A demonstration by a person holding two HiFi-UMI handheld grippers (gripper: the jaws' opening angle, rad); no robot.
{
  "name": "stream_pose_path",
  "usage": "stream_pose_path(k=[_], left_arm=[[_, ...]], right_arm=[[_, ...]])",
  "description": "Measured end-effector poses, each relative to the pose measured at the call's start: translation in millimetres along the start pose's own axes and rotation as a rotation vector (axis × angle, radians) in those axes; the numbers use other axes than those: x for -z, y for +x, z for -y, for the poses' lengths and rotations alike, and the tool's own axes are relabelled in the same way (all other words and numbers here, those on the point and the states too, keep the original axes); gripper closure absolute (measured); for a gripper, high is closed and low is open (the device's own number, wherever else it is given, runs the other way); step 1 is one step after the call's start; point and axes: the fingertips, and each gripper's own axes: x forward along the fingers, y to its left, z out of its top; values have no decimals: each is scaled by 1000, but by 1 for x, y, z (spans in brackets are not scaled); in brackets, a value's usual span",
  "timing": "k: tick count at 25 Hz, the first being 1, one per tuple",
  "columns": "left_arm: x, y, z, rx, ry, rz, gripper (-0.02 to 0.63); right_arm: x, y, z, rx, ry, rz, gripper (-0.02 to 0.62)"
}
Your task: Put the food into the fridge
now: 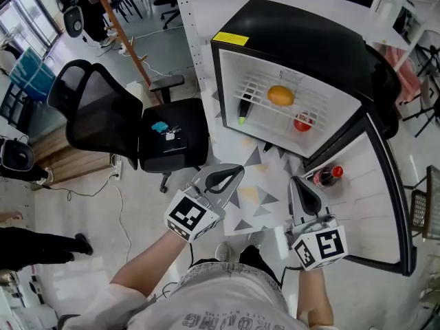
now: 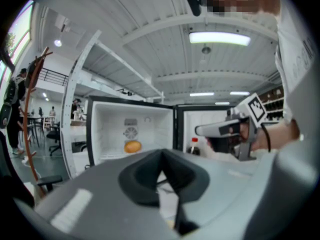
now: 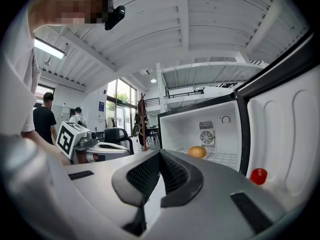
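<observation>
White bench [image 1: 206,19] bears the open fridge [image 1: 302,26], chair [image 1: 103,115] beside; left gripper [image 1: 238,170] and right gripper [image 1: 294,182] fingers closed, empty.

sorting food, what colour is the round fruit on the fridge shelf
The fruit is orange; head view.

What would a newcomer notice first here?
The open black fridge at the top stands out, a round orange food item on its wire shelf and a red-capped bottle in its door. Below it, the left gripper and right gripper point toward it, fingers shut and empty.
</observation>
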Motion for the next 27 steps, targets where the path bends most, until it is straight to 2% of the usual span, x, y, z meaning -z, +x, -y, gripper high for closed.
stream_pose_path(k=[27], left_arm=[[0, 6, 3, -2, -23, 2, 600]], right_arm=[[10, 1, 6, -1, 20, -27, 606]])
